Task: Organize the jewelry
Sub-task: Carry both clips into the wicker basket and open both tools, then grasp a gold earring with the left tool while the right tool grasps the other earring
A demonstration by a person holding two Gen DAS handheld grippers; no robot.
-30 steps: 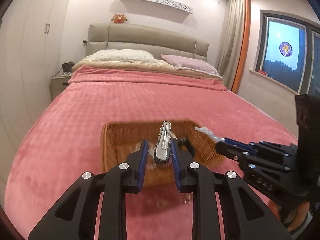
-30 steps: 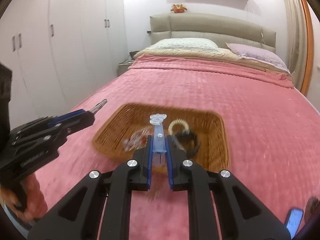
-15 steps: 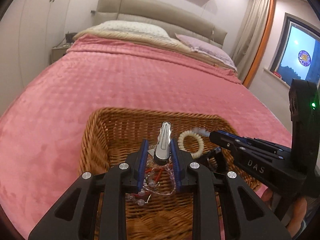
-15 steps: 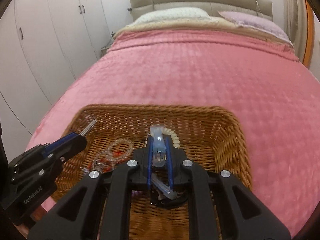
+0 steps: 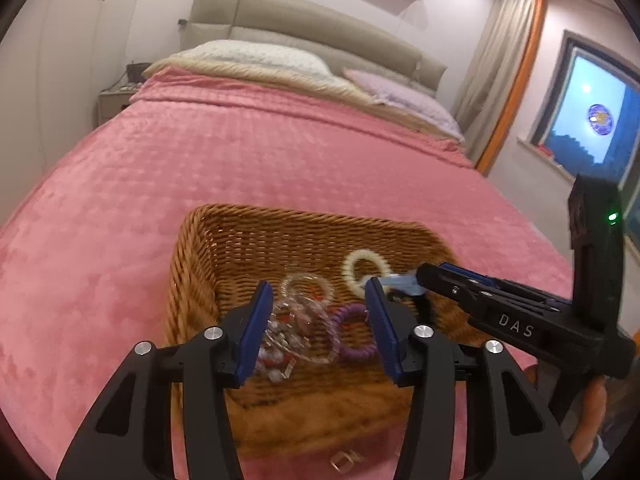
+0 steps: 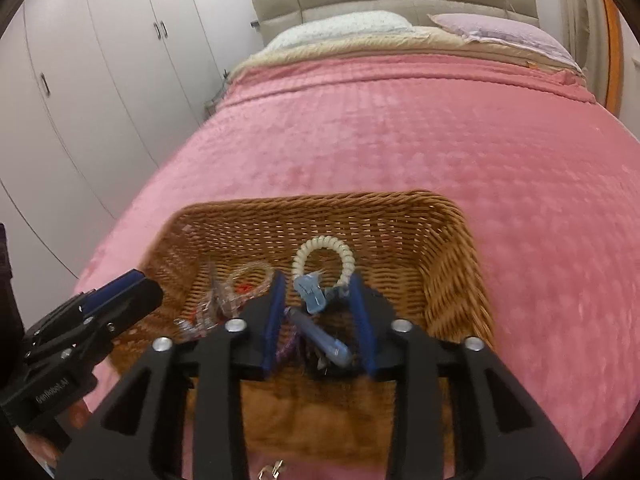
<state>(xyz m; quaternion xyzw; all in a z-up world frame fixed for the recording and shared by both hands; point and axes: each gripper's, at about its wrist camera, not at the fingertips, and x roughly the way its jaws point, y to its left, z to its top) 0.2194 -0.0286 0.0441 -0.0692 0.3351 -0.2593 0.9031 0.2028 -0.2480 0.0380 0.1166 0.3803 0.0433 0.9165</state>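
Moved down over the wicker basket [image 5: 200,256] on the pink bed [image 5: 200,152], both hand-held grippers just opening: left hand-held gripper [image 5: 316,324] released and empty, silver clip gone from between its pads (not visible now); right hand-held gripper [image 6: 318,312] released, blue hair clip [image 6: 316,320] loose between the jaws among bracelets [image 5: 304,312] and a cream coil tie [image 6: 324,256]. Risk: snagging beads or tipping the light basket when pulling away.
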